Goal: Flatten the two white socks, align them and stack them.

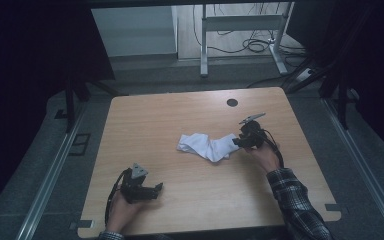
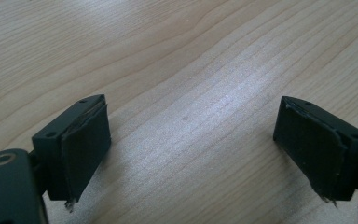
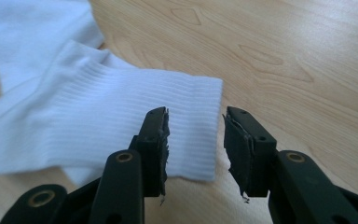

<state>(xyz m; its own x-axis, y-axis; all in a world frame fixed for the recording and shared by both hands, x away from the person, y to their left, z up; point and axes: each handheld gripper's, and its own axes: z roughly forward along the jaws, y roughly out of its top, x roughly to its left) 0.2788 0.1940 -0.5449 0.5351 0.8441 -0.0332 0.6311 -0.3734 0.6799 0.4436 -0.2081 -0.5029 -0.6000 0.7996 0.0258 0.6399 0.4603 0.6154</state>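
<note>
Your right gripper (image 3: 196, 140) straddles the cuff of the white sock (image 3: 98, 116) at mid-table, jaws apart and not yet pinching. Close too shallow and the ribbing slips free.

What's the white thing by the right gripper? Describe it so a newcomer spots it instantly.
On the wooden table, look just right of centre: a pair of white ribbed socks lies crumpled there. The right gripper has its jaws on either side of one sock's cuff edge, pads not yet pressing. It is the one soft, white thing on the table.
</note>
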